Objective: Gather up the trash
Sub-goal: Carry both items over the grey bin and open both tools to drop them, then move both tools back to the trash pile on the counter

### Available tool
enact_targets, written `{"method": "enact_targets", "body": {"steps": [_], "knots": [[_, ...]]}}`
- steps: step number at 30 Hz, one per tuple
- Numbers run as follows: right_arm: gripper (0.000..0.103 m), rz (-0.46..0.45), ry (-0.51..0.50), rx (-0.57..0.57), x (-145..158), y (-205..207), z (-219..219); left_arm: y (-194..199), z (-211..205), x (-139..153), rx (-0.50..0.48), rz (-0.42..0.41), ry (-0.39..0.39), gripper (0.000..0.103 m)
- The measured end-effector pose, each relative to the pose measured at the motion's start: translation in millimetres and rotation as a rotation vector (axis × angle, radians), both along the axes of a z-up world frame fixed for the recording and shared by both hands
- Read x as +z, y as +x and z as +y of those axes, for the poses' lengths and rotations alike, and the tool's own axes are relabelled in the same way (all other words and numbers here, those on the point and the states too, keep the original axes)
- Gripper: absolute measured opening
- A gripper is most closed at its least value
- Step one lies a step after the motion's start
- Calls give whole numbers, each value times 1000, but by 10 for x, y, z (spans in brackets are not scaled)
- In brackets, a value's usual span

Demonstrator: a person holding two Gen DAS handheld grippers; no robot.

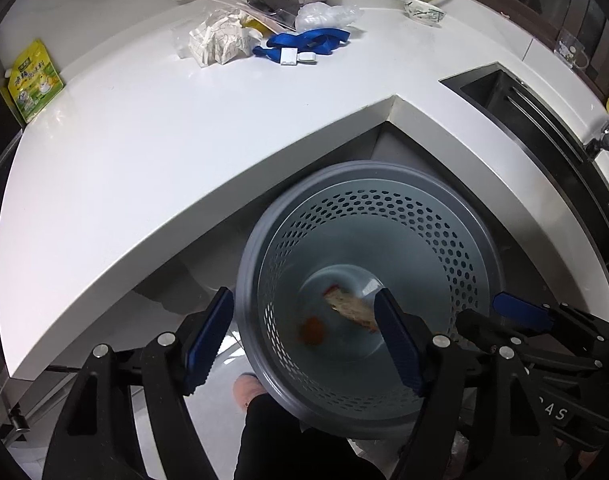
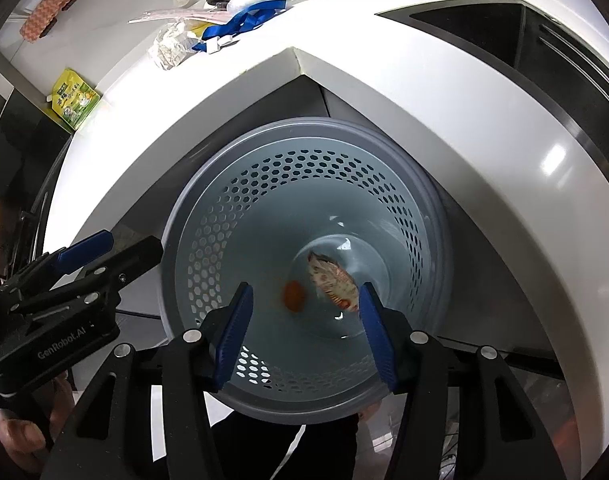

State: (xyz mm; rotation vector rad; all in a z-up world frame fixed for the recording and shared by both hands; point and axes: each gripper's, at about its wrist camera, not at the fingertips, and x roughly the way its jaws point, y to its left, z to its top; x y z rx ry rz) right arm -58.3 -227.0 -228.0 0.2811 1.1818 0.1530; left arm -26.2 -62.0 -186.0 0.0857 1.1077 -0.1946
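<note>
I hold both grippers over the bin (image 2: 304,280), which stands on the floor in the inner corner of the L-shaped counter (image 1: 184,128). The left gripper (image 1: 304,340) is spread wide and holds nothing; the right gripper (image 2: 304,332) is likewise wide and empty. In the bin bottom lie a wrapper (image 2: 332,280) and an orange scrap (image 2: 293,295), so I judge one drop-off step complete and the next pick-up pending. Remaining trash sits on the counter at 12 o'clock from the bin in the left view: crumpled paper (image 1: 218,42), a blue strap (image 1: 304,42) touching it on its 3 o'clock side, a clear bag (image 1: 328,14) just behind, and a flat plastic sleeve (image 1: 224,0). A green pouch (image 1: 32,80) leans at 10 o'clock, well apart; whether it counts as trash I cannot tell. The next move calls for raising one gripper above the counter edge, advancing to the pile, and closing on the paper first, since the strap may drag along. The counter is white, glossy and smooth; a dark sink (image 1: 516,100) lies at 2 o'clock. The floor is pale tile.
</note>
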Motion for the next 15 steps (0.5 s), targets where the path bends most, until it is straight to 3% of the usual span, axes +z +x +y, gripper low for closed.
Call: {"method": "enact_targets", "body": {"steps": [7, 15], "knots": [[53, 14, 5, -3, -2, -81, -14, -58, 6, -3, 0, 17, 9, 71], [54, -13, 22, 1, 162, -138, -52, -98, 73, 239, 31, -30, 23, 72]]}}
